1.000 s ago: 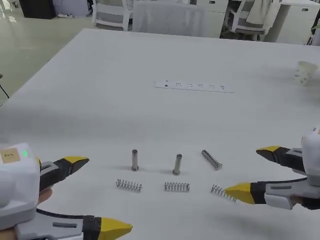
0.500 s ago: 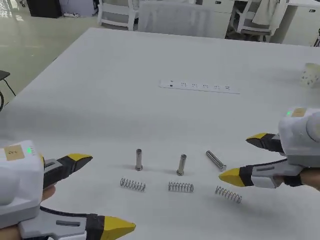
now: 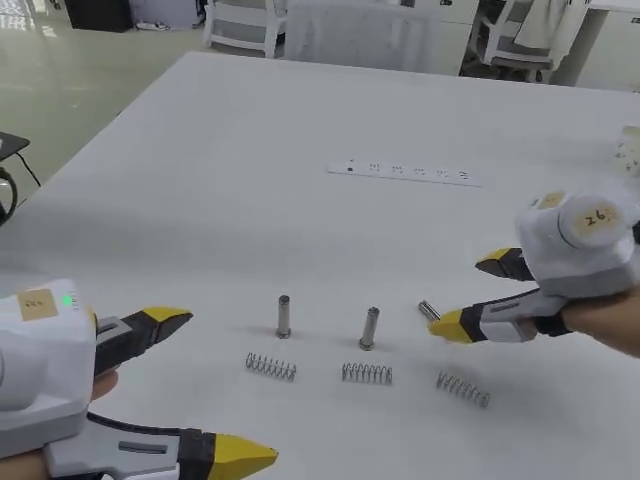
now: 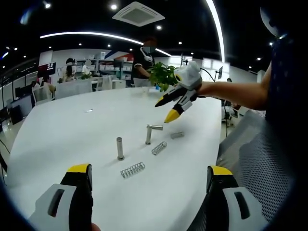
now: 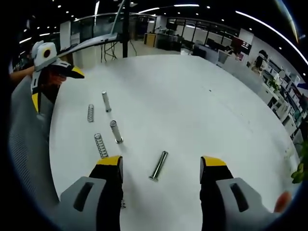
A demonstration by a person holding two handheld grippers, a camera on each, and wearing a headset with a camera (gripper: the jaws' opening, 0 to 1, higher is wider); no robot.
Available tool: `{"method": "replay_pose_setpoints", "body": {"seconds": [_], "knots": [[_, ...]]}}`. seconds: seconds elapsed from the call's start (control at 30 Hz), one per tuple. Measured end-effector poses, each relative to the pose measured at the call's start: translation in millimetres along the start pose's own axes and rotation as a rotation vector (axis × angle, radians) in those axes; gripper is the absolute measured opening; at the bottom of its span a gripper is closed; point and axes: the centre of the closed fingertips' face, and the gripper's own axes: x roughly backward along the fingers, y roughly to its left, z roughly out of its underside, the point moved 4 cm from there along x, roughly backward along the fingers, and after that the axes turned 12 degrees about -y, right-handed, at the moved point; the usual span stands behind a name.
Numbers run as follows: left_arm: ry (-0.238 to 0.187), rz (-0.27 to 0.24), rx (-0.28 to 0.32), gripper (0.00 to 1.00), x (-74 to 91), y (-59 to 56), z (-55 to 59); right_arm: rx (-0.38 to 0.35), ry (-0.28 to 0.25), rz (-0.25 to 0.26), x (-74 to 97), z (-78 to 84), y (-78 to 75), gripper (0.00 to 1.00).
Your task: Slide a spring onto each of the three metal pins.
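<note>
The right gripper point(image 3: 472, 295), white-bodied with black jaws and yellow tips, hangs over the white table point(image 3: 300, 150) with its jaws spread wide and nothing held. In the right gripper view, the lying silver metal pin point(image 5: 158, 165) sits flat on the table in the gap between the two tips. In the head view the lower yellow tip covers most of that pin and only its far end shows. Whether the tip touches it cannot be told.

The nearest coiled wire spring point(image 3: 463, 389) lies just beside the lower jaw, on the person's side. In the right gripper view it is mostly hidden behind the left-hand jaw.

To this gripper's left stand two more silver pins, both upright: the middle pin point(image 3: 369, 327) and the far pin point(image 3: 284, 315). Each has a spring lying close on the person's side: the middle spring point(image 3: 367, 374) and the far spring point(image 3: 271, 367).

The left gripper point(image 3: 210, 388) is also opened wide and empty, with the far pin and far spring off to its right. Its body is cut off by the head view's lower left corner.

A long white power strip point(image 3: 405, 173) lies well beyond both grippers, its markings too small to read.
</note>
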Motion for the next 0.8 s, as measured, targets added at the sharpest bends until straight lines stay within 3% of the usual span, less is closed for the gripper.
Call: {"method": "replay_pose_setpoints", "body": {"seconds": [0.8], "knots": [[0.007, -0.004, 0.011, 0.95, 0.8, 0.2, 2.8, -0.07, 0.135, -0.007, -39.8, 13.7, -1.5, 0.43]]}}
